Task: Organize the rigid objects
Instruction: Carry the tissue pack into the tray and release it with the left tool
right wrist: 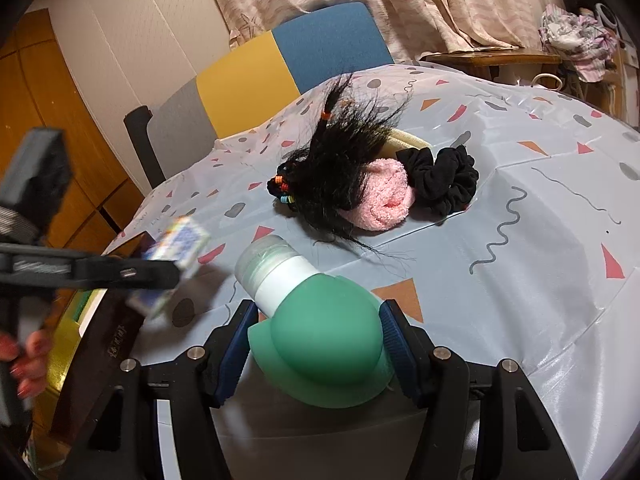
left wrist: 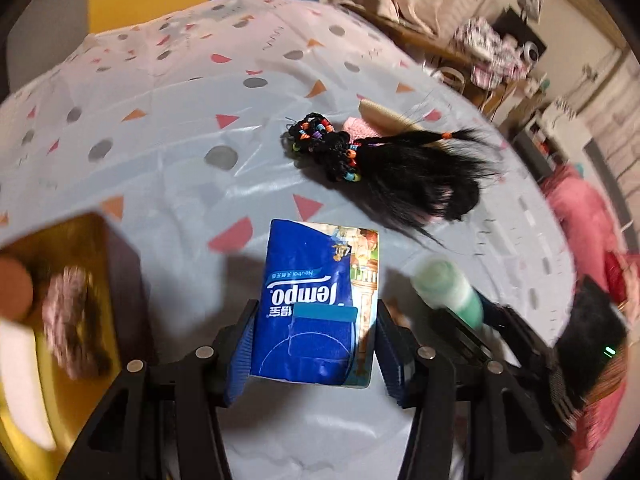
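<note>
My left gripper is shut on a blue Tempo tissue pack, held above the patterned tablecloth; its blue pads press both long sides. Beside it on the left stands a box with a gold inside. My right gripper is shut on a green bottle with a white neck and a clear cap, which lies slanted toward the far left. In the right wrist view, the left gripper and its blurred tissue pack hover at the left, over the box.
A black hairpiece with coloured beads, a pink fuzzy roll, a black scrunchie and a cream comb lie mid-table. A brownish scrunchie lies in the box. A hand holds the left tool. A chair stands behind.
</note>
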`<state>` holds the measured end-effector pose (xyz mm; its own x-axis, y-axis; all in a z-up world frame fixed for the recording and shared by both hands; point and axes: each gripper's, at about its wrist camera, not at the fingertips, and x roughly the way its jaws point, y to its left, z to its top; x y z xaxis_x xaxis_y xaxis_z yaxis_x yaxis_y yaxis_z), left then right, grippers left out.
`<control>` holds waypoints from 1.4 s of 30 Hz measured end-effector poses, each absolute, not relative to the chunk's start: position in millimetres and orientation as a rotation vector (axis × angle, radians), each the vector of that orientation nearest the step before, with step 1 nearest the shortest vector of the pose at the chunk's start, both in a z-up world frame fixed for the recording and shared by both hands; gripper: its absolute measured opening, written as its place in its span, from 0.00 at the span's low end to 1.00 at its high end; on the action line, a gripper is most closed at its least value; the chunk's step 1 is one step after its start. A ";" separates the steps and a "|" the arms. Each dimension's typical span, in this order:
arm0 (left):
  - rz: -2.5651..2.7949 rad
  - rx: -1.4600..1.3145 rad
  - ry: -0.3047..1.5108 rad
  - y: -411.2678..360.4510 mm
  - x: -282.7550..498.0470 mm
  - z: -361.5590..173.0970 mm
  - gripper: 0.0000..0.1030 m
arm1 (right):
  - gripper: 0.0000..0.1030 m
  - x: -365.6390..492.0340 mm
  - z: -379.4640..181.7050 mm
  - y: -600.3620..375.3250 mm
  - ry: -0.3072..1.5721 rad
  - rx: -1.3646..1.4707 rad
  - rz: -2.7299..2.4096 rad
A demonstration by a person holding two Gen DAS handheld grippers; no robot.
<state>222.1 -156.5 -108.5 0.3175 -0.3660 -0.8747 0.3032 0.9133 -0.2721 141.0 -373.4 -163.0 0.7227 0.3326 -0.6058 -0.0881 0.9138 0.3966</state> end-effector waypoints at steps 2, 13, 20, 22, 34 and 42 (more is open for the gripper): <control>-0.446 -0.110 1.156 -146.1 206.6 -99.7 0.53 | 0.62 141.2 -162.9 -372.7 0.731 0.350 0.235; -0.356 -0.210 1.059 -68.2 160.9 -73.9 0.53 | 0.62 142.0 -162.3 -367.6 0.740 0.316 0.219; -0.231 -0.280 1.099 -3.7 158.8 -93.4 0.53 | 0.62 142.4 -162.1 -365.4 0.743 0.300 0.211; -0.208 -0.292 1.121 6.3 162.5 -102.5 0.53 | 0.62 142.5 -162.0 -364.6 0.745 0.295 0.208; -0.126 -0.229 1.169 16.0 187.1 -119.6 0.59 | 0.62 143.1 -161.9 -359.6 0.752 0.265 0.192; -0.133 -0.236 1.049 26.0 153.9 -89.7 0.70 | 0.62 143.1 -161.0 -354.4 0.759 0.234 0.175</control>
